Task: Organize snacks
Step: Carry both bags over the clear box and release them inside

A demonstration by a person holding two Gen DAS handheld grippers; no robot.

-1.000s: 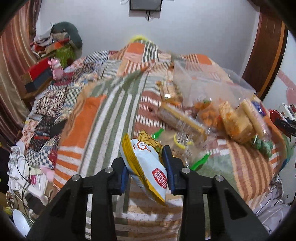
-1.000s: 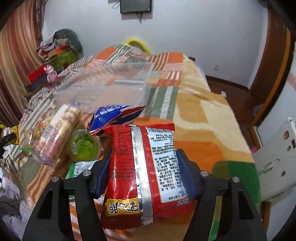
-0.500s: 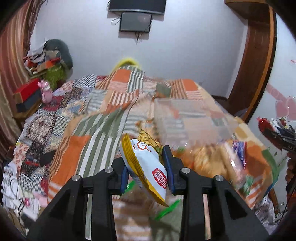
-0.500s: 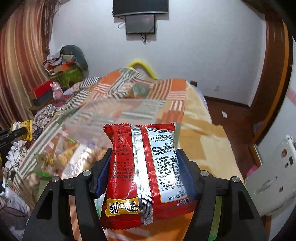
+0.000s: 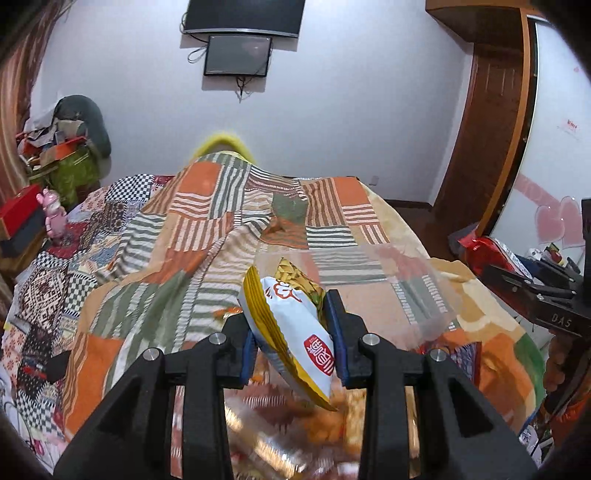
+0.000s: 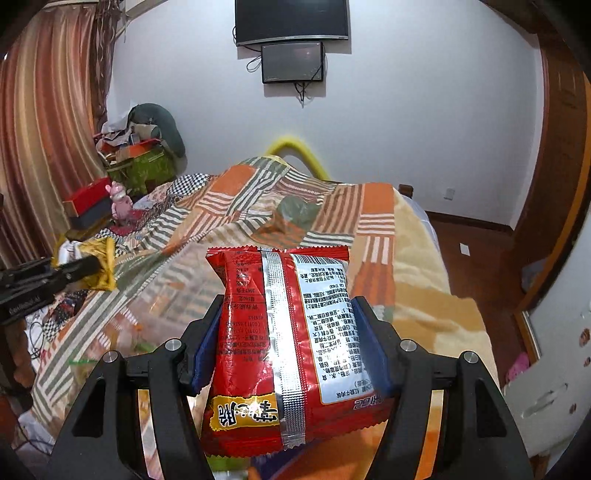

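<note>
Both black hand-held grippers are clamped on snack packets above a bed covered in a patchwork quilt of orange, green and white striped squares (image 5: 207, 221). Left gripper (image 5: 291, 325): its blue-padded jaws are squeezed tight on a small white-and-yellow foil snack packet with a red label (image 5: 288, 325), which sits tilted between the pads, its crimped top pointing up and away and its lower end hanging below the fingers. Just beyond and to the right of that packet lies a clear plastic storage box (image 5: 417, 288), its see-through walls letting the quilt pattern show; nearer the camera, under the fingers, a heap of orange and clear-wrapped snacks (image 5: 295, 435) is too blurred to tell apart. Right gripper (image 6: 291, 343): its jaws stand wider, pressing on both edges of a large red foil snack bag with a silver back seam and a white printed panel (image 6: 284, 343), held upright with its back to the camera and the print upside down. In the right wrist view the left gripper appears at the left edge with the yellow end of its packet showing. On the white wall past the bed hang a dark flat television (image 6: 291, 18) and a smaller screen (image 6: 293, 62) below it. A pink toy figure (image 6: 120, 201) stands beside the bed at the left.
</note>
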